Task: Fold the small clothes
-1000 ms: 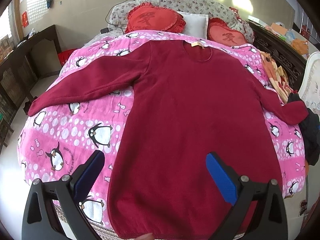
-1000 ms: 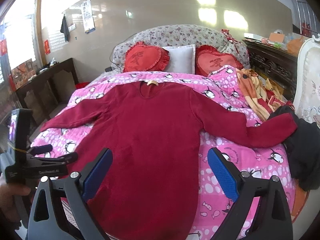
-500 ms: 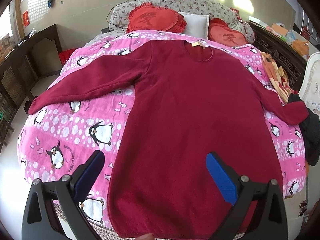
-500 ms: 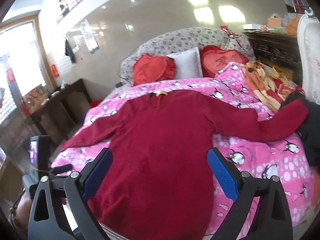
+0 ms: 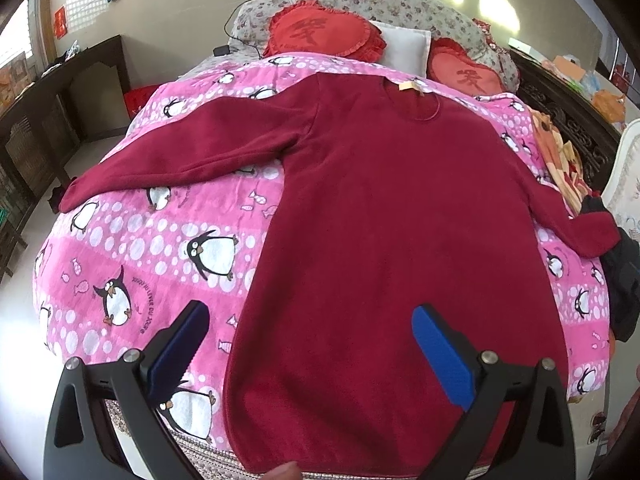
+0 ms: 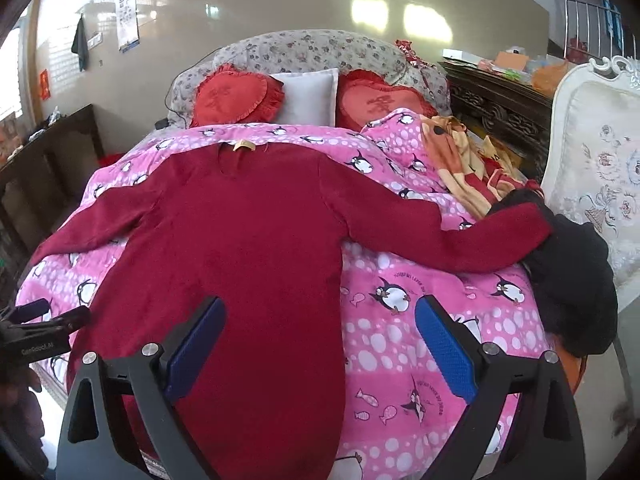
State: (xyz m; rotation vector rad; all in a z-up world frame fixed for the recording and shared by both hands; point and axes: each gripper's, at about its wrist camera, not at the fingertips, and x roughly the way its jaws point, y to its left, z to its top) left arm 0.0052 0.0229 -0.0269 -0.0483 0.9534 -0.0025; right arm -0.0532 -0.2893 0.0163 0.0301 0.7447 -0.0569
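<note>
A dark red long-sleeved sweater (image 5: 384, 216) lies flat on a pink penguin quilt (image 5: 132, 248), neck toward the pillows, both sleeves spread out. It also shows in the right wrist view (image 6: 248, 240). My left gripper (image 5: 310, 344) is open and empty, above the sweater's hem on its left side. My right gripper (image 6: 320, 340) is open and empty, above the sweater's right edge near the hem. The right sleeve cuff (image 6: 516, 232) rests against dark clothes. The left gripper's body (image 6: 40, 332) shows at the left edge of the right wrist view.
Two red heart cushions (image 5: 320, 34) and a white pillow (image 5: 404, 46) lie at the headboard. Orange patterned cloth (image 6: 460, 160) and a black garment (image 6: 572, 292) sit on the bed's right side. A white chair (image 6: 600, 168) stands right, dark wood furniture (image 5: 48, 120) left.
The right gripper's view has tilted back down and shifted right over the bed. The left gripper has barely moved. The sweater lies unchanged.
</note>
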